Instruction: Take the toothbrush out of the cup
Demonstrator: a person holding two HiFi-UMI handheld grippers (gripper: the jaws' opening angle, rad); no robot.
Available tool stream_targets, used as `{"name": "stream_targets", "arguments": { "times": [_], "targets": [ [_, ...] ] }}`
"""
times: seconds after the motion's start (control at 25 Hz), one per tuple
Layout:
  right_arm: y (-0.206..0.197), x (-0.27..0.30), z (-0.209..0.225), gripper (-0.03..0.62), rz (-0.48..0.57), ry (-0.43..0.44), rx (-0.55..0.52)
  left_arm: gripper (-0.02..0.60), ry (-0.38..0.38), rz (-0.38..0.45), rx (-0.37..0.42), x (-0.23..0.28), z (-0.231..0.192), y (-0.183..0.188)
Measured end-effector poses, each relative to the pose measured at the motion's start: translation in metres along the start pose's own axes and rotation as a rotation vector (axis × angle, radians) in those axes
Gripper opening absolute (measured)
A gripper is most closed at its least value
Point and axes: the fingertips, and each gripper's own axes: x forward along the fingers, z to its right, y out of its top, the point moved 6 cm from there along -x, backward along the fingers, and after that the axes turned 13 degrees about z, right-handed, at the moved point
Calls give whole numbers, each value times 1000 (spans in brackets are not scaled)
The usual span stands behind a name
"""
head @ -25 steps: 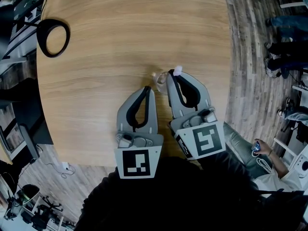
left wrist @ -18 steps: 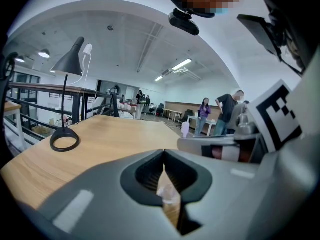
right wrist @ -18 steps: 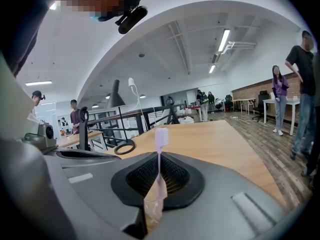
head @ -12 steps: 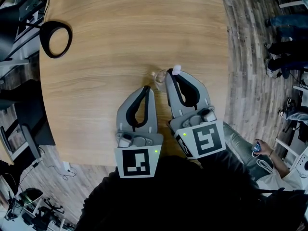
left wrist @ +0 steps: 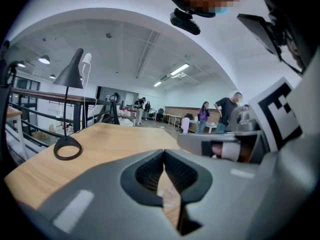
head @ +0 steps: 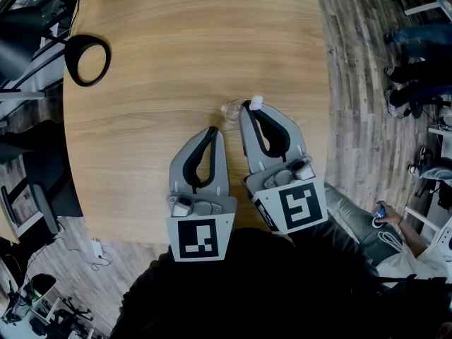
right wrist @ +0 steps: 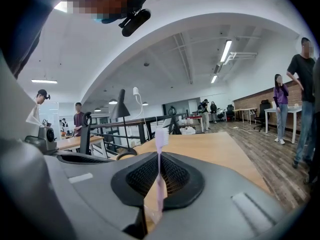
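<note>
A pale lilac toothbrush (right wrist: 158, 181) with a white bristle head (head: 256, 102) stands upright between the jaws of my right gripper (head: 247, 106) (right wrist: 159, 155), which is shut on its handle. A small clear cup (head: 230, 111) stands on the wooden table just left of that gripper's tip. My left gripper (head: 213, 128) (left wrist: 163, 152) hangs beside it, a little nearer the table's front edge, with its jaws shut and nothing between them. Whether the toothbrush's lower end is still inside the cup is hidden by the right gripper.
A black desk lamp with a ring base (head: 87, 60) (left wrist: 67, 147) stands at the table's far left. The round wooden table (head: 176, 41) ends close on the right at a plank floor. Several people stand or sit beyond that edge (head: 417, 48).
Both grippers have risen slightly above the table, the right one carrying the toothbrush with it. The cup has stayed in place.
</note>
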Motion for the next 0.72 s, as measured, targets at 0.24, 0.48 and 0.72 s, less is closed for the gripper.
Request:
{"name": "stream_targets", "arguments": {
  "times": [0.24,0.48,0.72],
  "targets": [
    [10,-7,-3,12,28,4,-12,8,-6,31,12,-5,6,8],
    [27,-22,-11,12,72,9,-25,8,-8,57,23,-19,14,19],
    [51,-44,-25,12,140,-1,-49,8,-27,109,32,-40,23,34]
  ]
}}
